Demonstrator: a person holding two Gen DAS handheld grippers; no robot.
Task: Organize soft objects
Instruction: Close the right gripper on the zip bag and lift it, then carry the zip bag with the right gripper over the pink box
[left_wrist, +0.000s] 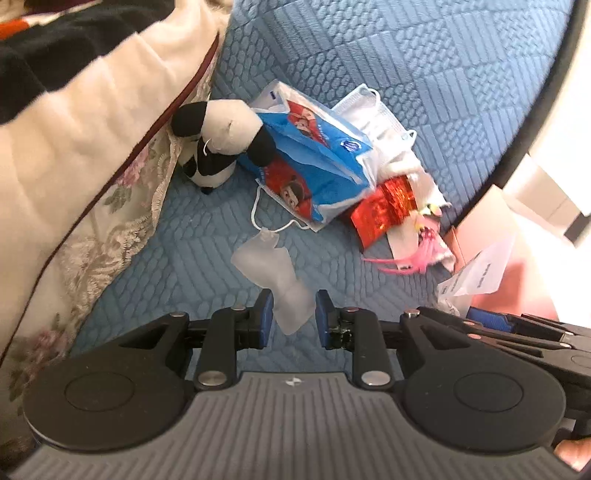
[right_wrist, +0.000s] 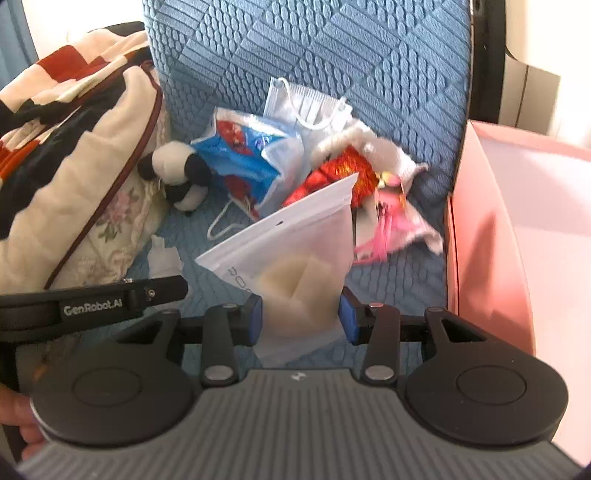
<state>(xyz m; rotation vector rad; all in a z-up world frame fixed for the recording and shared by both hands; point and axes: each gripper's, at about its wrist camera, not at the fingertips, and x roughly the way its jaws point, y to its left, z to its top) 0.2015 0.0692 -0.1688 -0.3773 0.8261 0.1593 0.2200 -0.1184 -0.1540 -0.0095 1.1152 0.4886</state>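
My left gripper is shut on a frosted translucent soft piece, which hangs above the blue quilted seat. My right gripper is shut on a white frosted zip pouch with a beige spongy lump inside. Beyond both lies a heap on the seat: a panda plush, a blue and red mask packet, a white face mask, a red foil item and a pink tasselled thing. In the right wrist view the left gripper's finger shows at the left with the translucent piece.
A cream cushion with floral lace trim and a black, red and white cloth on top fills the left side. A pink box stands against the seat's right edge. Bare blue seat lies at the back, beyond the heap.
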